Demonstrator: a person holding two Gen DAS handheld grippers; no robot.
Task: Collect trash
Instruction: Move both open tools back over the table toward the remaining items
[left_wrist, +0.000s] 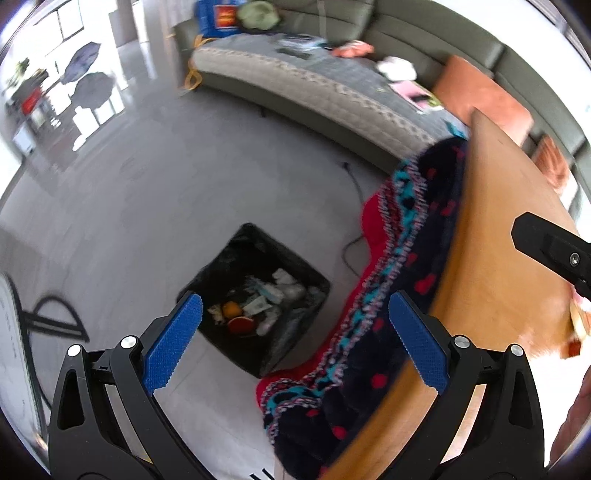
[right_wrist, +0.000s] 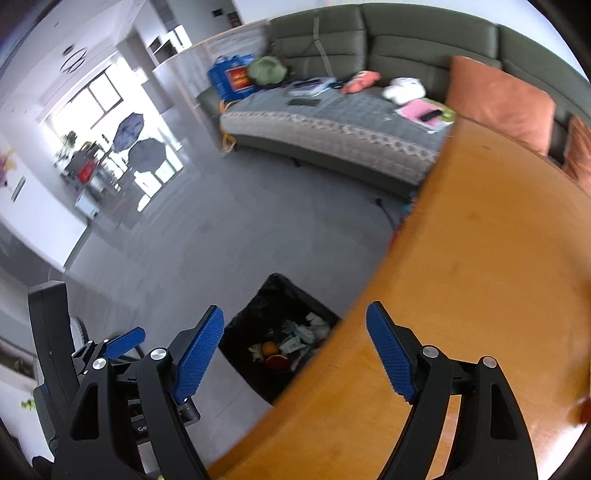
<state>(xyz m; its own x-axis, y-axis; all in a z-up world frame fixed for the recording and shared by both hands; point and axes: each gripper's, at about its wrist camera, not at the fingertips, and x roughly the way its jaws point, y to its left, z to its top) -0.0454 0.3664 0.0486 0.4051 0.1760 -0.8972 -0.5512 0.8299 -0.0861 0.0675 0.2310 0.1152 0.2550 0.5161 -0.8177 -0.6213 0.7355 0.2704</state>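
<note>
The bin (left_wrist: 255, 299), lined with a black bag, is standing on the grey floor (left_wrist: 129, 221) just beside the edge of the wooden table (left_wrist: 498, 240), and everything else is being placed from it here. The left gripper (left_wrist: 295, 339) is hanging above and in front of the bin with its jaws spread wide and nothing between the blue pads (left_wrist: 173, 343); through the gap the bin's open mouth is showing, slightly toward the left pad. The right gripper (right_wrist: 295, 350) is also gaping wide and empty, sitting over the table edge to the right of the bin, with the bin (right_wrist: 273, 332) partly hidden behind the table (right_wrist: 461, 258) in its view. Inside the bin, trash is lying loose: white crumpled paper (left_wrist: 284, 284), a pale wrapper (left_wrist: 258, 304), an orange fruit (left_wrist: 231, 309) and something red and round (left_wrist: 240, 325) (what exactly, the blur is hiding). A dark patterned blanket (left_wrist: 388, 295) with red and teal trim is draping off the table side right next to the bin. Beyond the bin, across the floor, a green sofa (right_wrist: 369, 74) is carrying cushions and scattered items.
</note>
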